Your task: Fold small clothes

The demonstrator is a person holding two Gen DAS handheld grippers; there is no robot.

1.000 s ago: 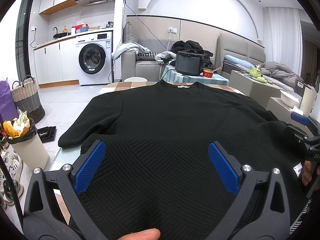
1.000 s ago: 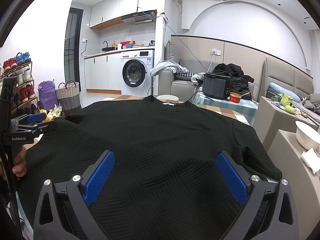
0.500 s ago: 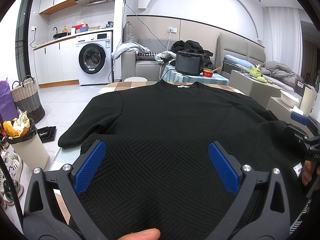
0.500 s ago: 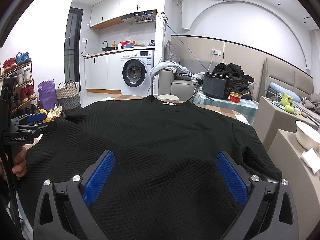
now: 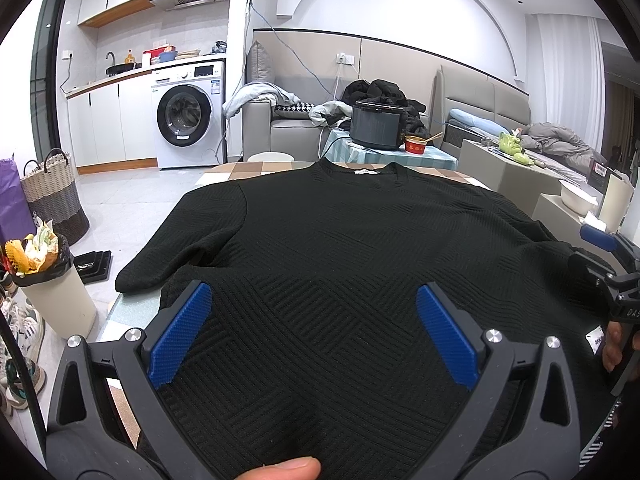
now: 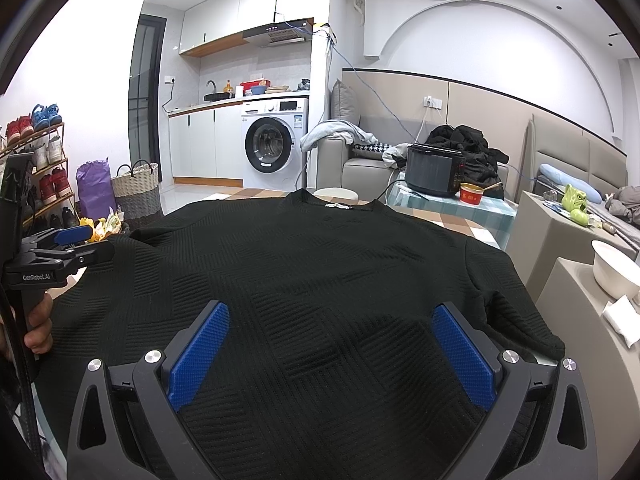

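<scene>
- Nothing has moved since a second ago: both grippers hover in the same spots over the sweater's near hem, and the cloth lies as it did.
- Left gripper has its blue pads spread wide, with nothing between them; it hangs over the hem on the sweater's left half.
- Right gripper is likewise spread and empty, over the hem on the sweater's right half.
- Black textured sweater lies flat and face-up on the checkered table, neck hole at the far end, hem toward the grippers.
- Its left sleeve angles back along the body with its cuff at the table's left edge; the right sleeve drapes at the table's right edge.
- By my reading, no fold is made yet: this is the pause before the first grasp.
- The next move likely calls for each gripper to go out to a sleeve or side edge, pinch it, and carry it over the sweater's midline.
- Left of the sweater, the table ends just past the cuff; a full waste bin stands on the floor below.
- Right of the sweater, a low beige side table bearing a white bowl sits near, so an outward swing there has less room.
- Beyond the collar, the table shows a bare strip, then open air.
</scene>
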